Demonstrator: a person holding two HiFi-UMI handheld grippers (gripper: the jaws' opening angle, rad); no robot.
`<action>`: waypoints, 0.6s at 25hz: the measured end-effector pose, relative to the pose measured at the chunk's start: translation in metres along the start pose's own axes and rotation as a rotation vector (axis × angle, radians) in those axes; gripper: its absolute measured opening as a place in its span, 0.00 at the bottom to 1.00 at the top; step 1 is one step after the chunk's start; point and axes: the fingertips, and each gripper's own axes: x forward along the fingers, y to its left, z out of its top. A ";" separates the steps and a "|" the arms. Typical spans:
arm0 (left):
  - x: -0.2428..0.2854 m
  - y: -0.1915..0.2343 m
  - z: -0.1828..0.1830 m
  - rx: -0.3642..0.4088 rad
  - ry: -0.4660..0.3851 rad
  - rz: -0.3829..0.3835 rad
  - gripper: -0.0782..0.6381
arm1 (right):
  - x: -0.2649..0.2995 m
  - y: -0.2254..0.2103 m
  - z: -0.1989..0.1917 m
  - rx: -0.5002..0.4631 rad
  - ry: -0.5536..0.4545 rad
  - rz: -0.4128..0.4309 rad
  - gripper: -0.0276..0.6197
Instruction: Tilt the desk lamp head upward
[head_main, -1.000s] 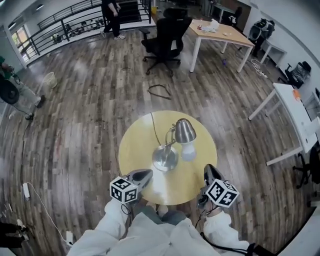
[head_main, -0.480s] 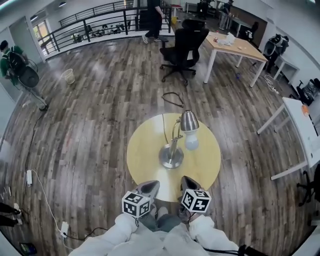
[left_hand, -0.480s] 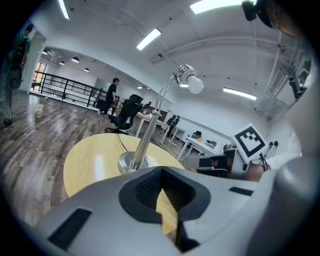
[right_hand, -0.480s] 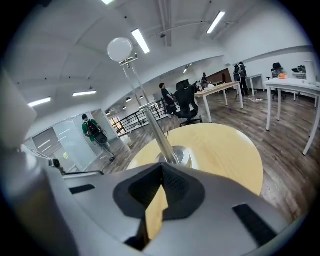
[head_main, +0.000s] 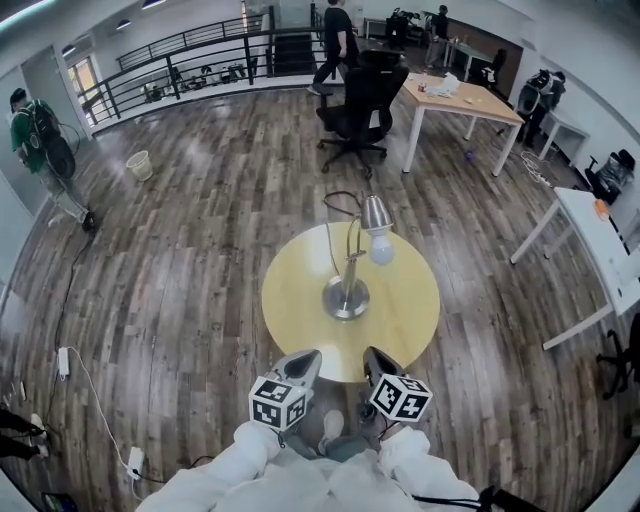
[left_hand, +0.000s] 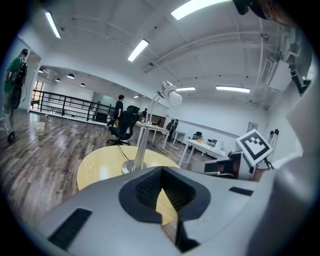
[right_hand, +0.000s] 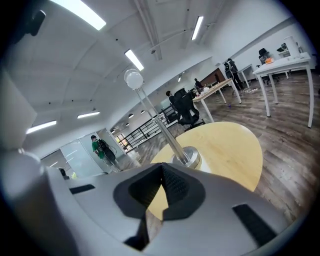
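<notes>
- Lamp head (head_main: 376, 214) sits high on its pole (head_main: 352, 255), in the middle of the round table (head_main: 405, 300). Shiny metal: hard and slippery, I think.
- Where should we grab it?
- On its metal side, not the bulb (head_main: 381, 250). Glass can break. The base (head_main: 346, 299) looks heavy, so it should stay put.
- And the grippers?
- Left gripper (head_main: 303, 362) and right gripper (head_main: 376, 360) are both shut, holding nothing, by the table's near edge.

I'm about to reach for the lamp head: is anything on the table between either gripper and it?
Nothing visible does. The table is bare between the left gripper, the right gripper and the lamp head; only the lamp's own base stands there.
</notes>
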 end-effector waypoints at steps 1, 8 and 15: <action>-0.008 -0.002 -0.002 0.001 -0.005 -0.003 0.11 | -0.008 0.004 -0.004 0.002 -0.011 -0.004 0.06; -0.068 -0.032 -0.023 -0.008 0.001 -0.066 0.11 | -0.074 0.027 -0.034 0.004 -0.079 -0.072 0.06; -0.112 -0.050 -0.038 0.020 -0.033 -0.020 0.11 | -0.120 0.054 -0.052 -0.084 -0.098 -0.092 0.06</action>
